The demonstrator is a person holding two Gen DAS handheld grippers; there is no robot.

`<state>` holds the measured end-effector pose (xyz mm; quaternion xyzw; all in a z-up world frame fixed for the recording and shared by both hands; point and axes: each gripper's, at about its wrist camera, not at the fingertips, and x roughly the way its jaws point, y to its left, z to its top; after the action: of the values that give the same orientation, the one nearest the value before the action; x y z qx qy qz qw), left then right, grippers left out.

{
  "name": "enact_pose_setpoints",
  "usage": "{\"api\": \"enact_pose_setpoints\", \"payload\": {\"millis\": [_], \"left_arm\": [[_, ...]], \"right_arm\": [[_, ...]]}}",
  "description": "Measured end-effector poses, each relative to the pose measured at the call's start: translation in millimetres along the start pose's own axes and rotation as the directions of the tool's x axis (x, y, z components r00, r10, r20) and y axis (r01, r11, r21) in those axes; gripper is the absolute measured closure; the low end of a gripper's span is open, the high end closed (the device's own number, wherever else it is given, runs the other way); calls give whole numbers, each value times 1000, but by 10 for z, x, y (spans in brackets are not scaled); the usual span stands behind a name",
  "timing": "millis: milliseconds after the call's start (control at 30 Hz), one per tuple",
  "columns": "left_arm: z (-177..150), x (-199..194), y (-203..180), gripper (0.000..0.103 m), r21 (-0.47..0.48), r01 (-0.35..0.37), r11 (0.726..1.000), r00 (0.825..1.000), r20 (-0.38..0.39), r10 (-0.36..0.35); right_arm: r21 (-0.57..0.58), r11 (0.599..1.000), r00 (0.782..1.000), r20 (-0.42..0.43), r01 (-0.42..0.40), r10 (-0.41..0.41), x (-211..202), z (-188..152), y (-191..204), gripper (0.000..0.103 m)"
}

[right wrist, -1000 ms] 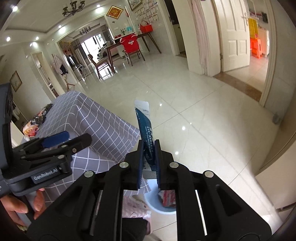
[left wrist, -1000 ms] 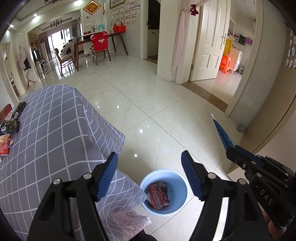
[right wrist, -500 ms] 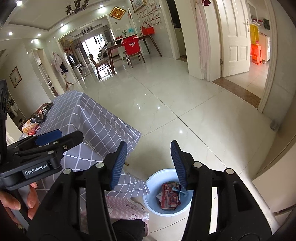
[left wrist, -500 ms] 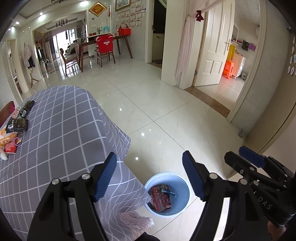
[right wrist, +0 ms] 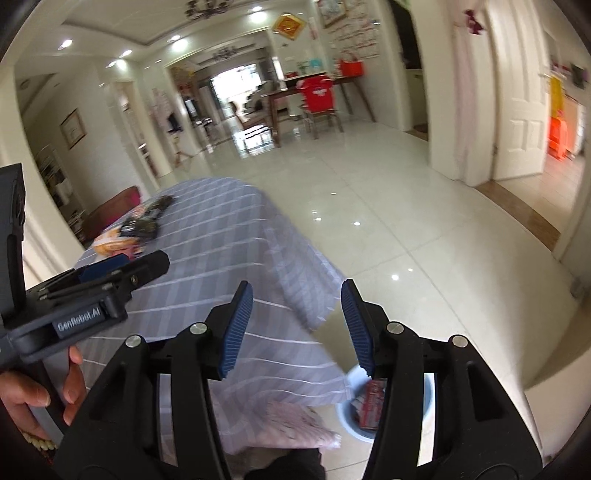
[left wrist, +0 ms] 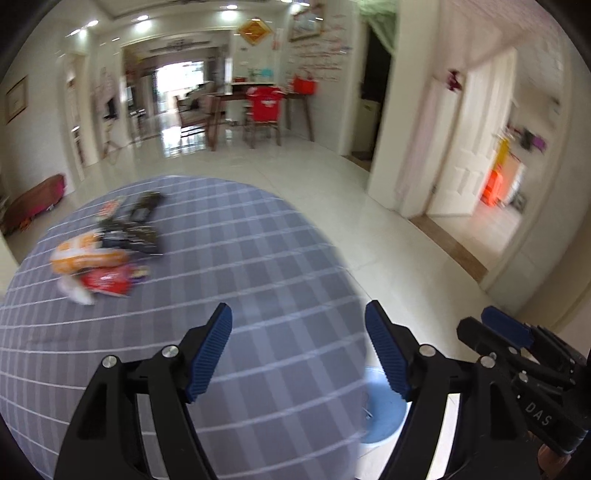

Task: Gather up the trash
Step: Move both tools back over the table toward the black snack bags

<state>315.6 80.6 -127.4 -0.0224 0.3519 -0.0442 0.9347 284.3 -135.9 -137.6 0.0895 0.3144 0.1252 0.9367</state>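
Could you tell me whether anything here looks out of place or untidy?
Yes: a heap of snack wrappers lies scattered on the checked tablecloth, not yet in the blue bin on the floor, which already holds some trash. Both grippers are open and empty.

Interior of a home, open living and dining area. Glossy pale floor tiles (right wrist: 388, 206) run through the room to a wooden dining table (right wrist: 295, 92) with a chair (right wrist: 319, 99) draped in red. A chandelier (right wrist: 207, 7) and recessed ceiling lights hang above; a framed picture (right wrist: 73, 127) and a red diamond-shaped wall ornament (right wrist: 290, 25) decorate the walls. White panelled doors (right wrist: 517, 92) open onto side rooms. In the foreground stands a table under a grey checked cloth (left wrist: 258, 266), with a small blue bin (right wrist: 428, 391) on the floor beside it.
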Motion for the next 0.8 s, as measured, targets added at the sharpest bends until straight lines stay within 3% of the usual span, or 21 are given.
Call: {"api": "enact_pose_setpoints", "payload": {"millis": [233, 400, 467, 533, 600, 800], "left_arm": [[210, -65, 959, 30, -81, -98, 992, 995, 7, 99], [390, 36, 1342, 30, -4, -144, 990, 990, -8, 144], [468, 112, 1365, 30, 87, -148, 985, 989, -7, 149], [529, 205, 1343, 30, 211, -164, 964, 986, 5, 166], [569, 344, 1283, 30, 349, -174, 921, 983, 3, 184], [677, 790, 1204, 30, 552, -154, 820, 975, -52, 218]], "right_arm": [[-87, 993, 996, -35, -82, 79, 459, 221, 772, 53], [-120, 985, 991, -70, -122, 115, 859, 377, 1168, 52], [-124, 984, 990, -83, -127, 118, 985, 437, 1237, 52], [-125, 983, 988, -92, -132, 121, 1114, 487, 1311, 52], [-129, 983, 988, -100, -132, 120, 1206, 542, 1334, 52], [-135, 981, 985, -124, -139, 123, 1546, 740, 1408, 51]]}}
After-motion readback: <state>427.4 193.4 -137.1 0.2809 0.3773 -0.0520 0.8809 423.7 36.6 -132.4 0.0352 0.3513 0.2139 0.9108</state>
